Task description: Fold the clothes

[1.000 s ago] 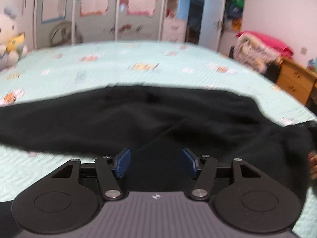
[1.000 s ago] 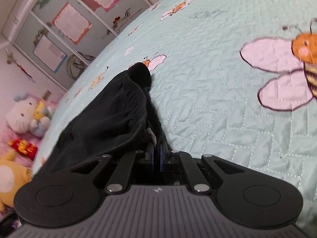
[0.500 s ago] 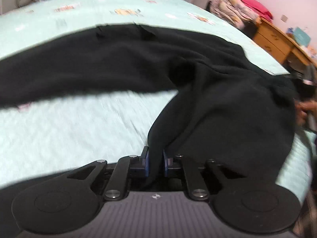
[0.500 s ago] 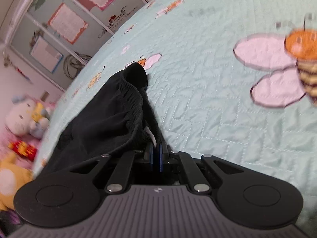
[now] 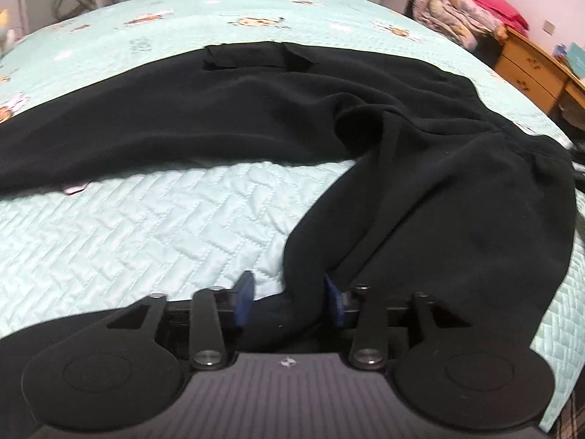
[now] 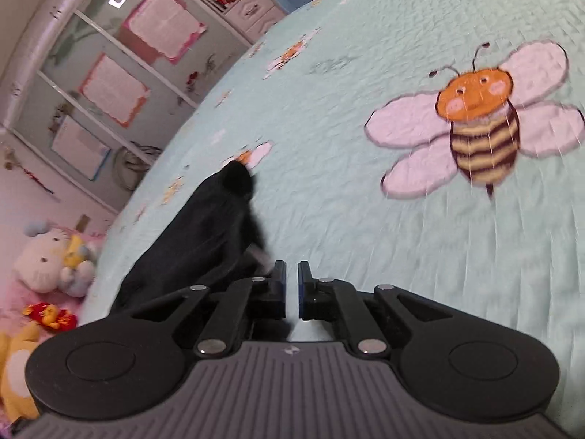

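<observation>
A child's bedroom: bee-print quilted bedspread, plush toys beside it, wooden dresser nearby.

A bed's mint quilted bedspread carries black trousers spread across it.

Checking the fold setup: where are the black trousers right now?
In the left wrist view the black trousers lie spread across the mint quilt, one leg trailing down between the open left gripper pads.
</observation>
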Demonstrator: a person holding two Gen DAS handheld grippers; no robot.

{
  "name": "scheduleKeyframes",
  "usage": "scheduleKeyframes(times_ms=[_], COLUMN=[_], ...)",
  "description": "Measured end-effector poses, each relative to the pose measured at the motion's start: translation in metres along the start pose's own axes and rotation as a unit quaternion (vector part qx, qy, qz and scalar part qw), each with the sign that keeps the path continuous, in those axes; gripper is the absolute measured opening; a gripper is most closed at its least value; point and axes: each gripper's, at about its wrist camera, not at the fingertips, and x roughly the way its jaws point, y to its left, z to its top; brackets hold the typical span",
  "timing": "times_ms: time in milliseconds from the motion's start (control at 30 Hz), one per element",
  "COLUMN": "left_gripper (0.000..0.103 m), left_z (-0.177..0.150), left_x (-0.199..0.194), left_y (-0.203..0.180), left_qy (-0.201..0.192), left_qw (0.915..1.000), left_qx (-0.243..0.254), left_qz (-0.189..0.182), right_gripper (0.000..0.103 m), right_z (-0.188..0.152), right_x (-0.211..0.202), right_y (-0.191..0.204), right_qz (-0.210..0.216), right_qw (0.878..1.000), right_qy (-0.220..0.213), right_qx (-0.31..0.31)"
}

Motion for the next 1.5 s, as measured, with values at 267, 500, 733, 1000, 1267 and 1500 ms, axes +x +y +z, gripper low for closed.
scheduleKeyframes(times_ms=[267, 500, 733, 1000, 1267, 1500], left_gripper=[0.061, 0.058, 0.060, 0.033, 0.025, 0.026], left_z=[0.004, 0.001, -0.006, -0.030, -0.035, -0.049], left_x=[0.002, 0.002, -0.004, -0.033, -0.050, -0.036], left_y=[-0.001, -0.002, 0.002, -0.009, -0.004, -0.018], left_qy=[0.012, 0.006, -0.017, -0.066, -0.076, -0.031], left_qw=[0.9998, 0.9992, 0.9996, 0.9978, 0.9969, 0.9995], left_qx=[0.006, 0.036, 0.021, 0.006, -0.015, 0.004], left_qz=[0.011, 0.015, 0.006, 0.002, 0.012, 0.010], right_gripper=[0.036, 0.008, 0.000, 0.000, 0.000, 0.000], right_z=[-0.018, -0.016, -0.001, -0.022, 0.006, 0.009], right_x=[-0.007, -0.009, -0.060, -0.047, -0.118, -0.119], right_y=[-0.008, 0.040, 0.062, 0.098, 0.088, 0.147], right_qz=[0.042, -0.076, -0.106, -0.039, -0.146, -0.047], right_qw=[0.994, 0.973, 0.969, 0.942, 0.935, 0.913], right_qy=[0.096, 0.136, 0.061, 0.138, 0.065, 0.089], right_qx=[0.043, -0.170, -0.216, -0.305, -0.316, -0.394])
